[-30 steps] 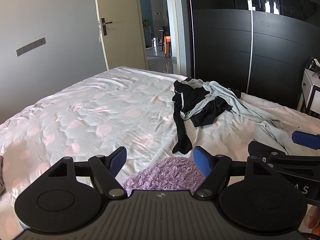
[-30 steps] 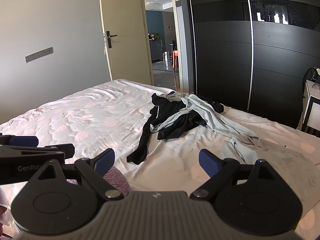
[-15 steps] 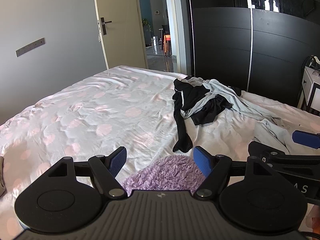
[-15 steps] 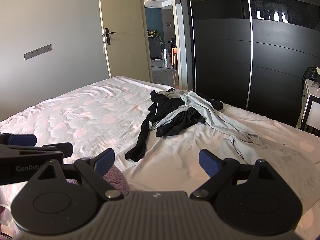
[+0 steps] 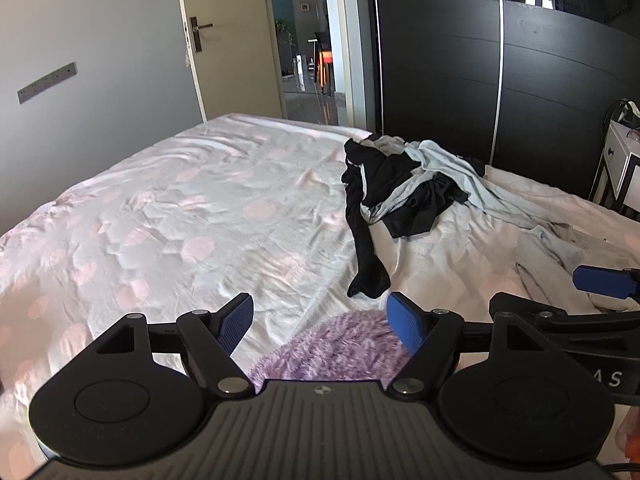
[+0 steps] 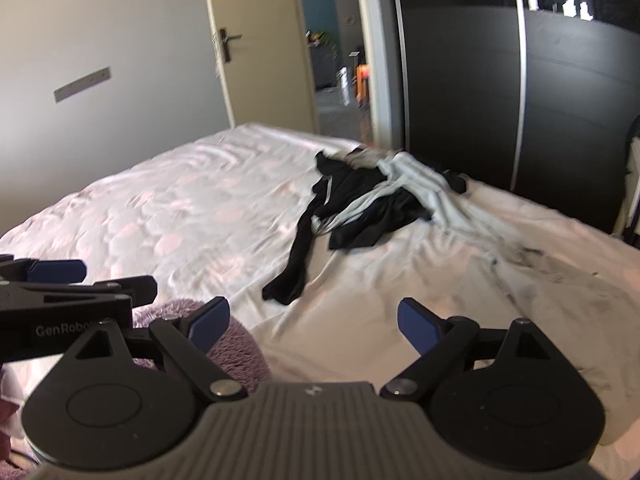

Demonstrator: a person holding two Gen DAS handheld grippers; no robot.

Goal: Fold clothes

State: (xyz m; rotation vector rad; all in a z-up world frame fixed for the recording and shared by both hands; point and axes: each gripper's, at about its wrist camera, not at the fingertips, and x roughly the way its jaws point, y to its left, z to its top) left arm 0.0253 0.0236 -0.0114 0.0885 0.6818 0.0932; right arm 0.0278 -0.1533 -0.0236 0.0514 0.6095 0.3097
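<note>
A heap of clothes lies on the far right of the bed: a black garment (image 5: 396, 196) (image 6: 360, 208) with a long sleeve trailing toward me, tangled with a pale grey-blue garment (image 5: 472, 176) (image 6: 428, 192). A fluffy purple item (image 5: 340, 352) (image 6: 200, 344) lies at the near edge, under and between my two tools. My left gripper (image 5: 322, 320) stands open above the purple item, with nothing between its fingers. My right gripper (image 6: 316, 322) is open over bare sheet, well short of the heap. Each gripper shows at the edge of the other's view.
The bed (image 5: 180, 216) has a white sheet with pink dots. A black sliding wardrobe (image 5: 500, 60) runs along the far right. A beige door (image 5: 228, 36) stands open to a hallway. A white side table (image 5: 620, 160) sits at the far right.
Both grippers have drifted slightly forward and to the right; the right wrist view is now blurred from motion. Both stay open and nothing was picked up.
</note>
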